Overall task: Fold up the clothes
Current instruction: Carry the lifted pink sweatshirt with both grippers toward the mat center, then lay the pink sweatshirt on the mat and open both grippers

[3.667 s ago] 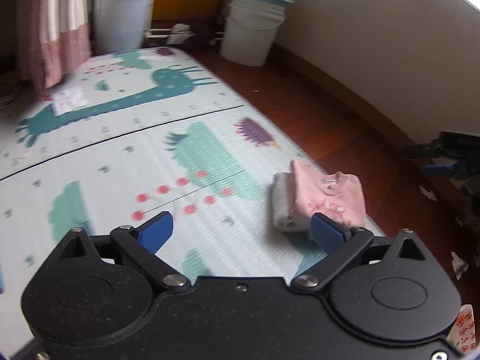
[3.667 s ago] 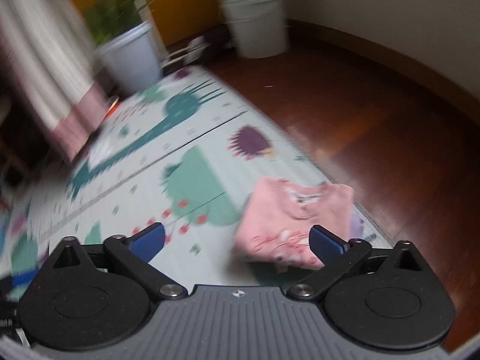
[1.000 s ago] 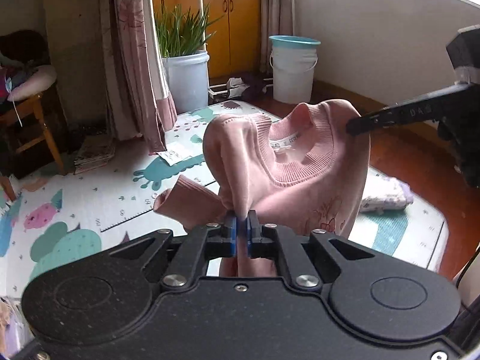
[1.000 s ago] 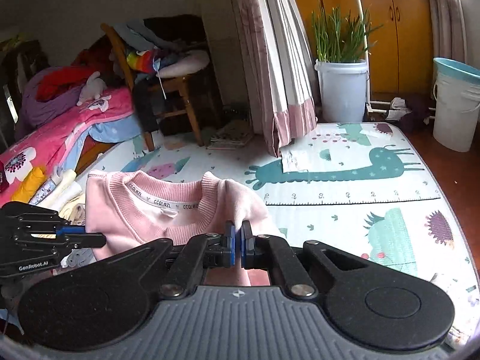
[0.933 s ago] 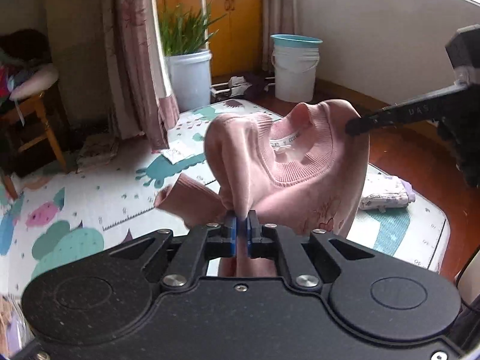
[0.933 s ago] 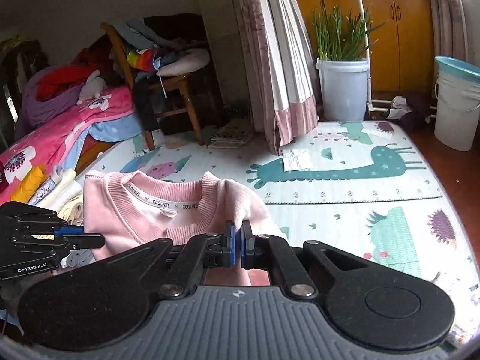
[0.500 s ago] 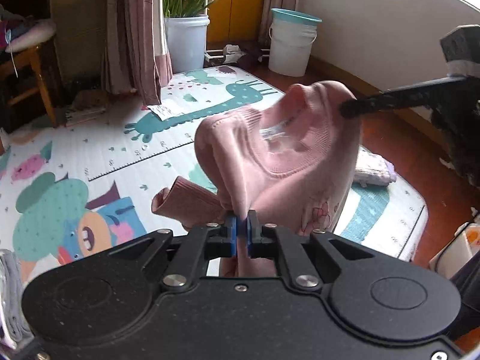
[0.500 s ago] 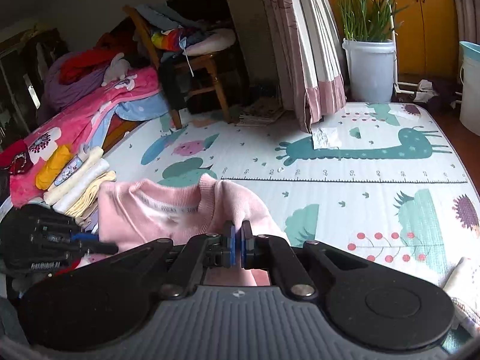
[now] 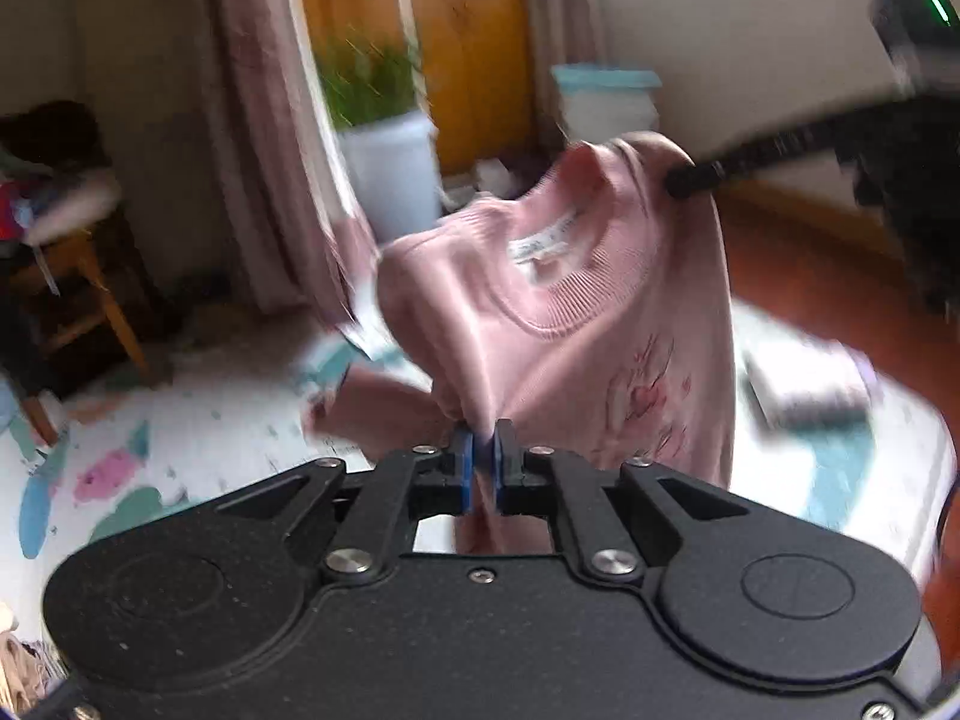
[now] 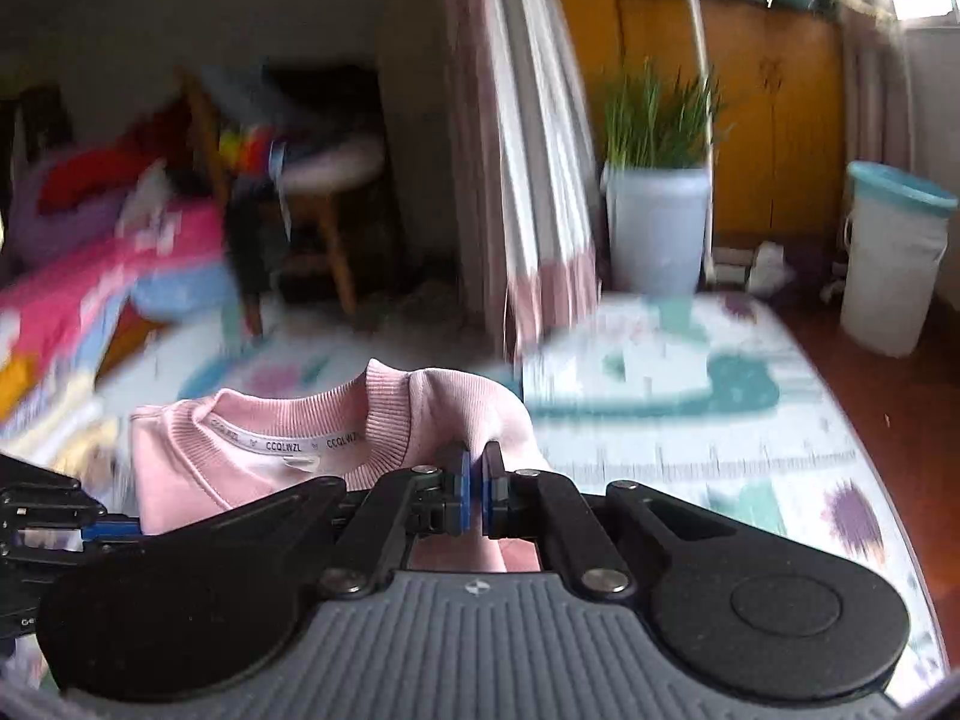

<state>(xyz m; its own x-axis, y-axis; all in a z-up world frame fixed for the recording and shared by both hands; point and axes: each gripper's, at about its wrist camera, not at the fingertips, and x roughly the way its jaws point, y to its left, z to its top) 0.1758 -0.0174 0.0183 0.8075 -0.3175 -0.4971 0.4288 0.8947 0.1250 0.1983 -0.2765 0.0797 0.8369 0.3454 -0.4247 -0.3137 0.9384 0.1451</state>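
**Pink sweater held aloft by both grippers**

Left gripper [image 9: 480, 456]: blue pads pressed together on a bunched fold of the sweater [image 9: 576, 324], low centre of frame. Right gripper [image 10: 476, 477]: pads likewise clamped on sweater cloth beside the ribbed collar [image 10: 384, 414].

Sweater hangs in the air between the two grippers, collar and label facing up, printed front draped at centre right in the left view. One sleeve [image 9: 372, 408] trails at lower left of it.

Play mat [image 10: 690, 420] lies open below; its right edge meets the wood floor [image 10: 888, 408]. Folded clothes [image 9: 810, 378] sit at the mat's right edge. Bucket [image 10: 894, 264], planter [image 10: 657, 228] and curtain [image 10: 528, 180] stand along the far edge. Chair [image 10: 324, 204] at upper left. Frames blurred.
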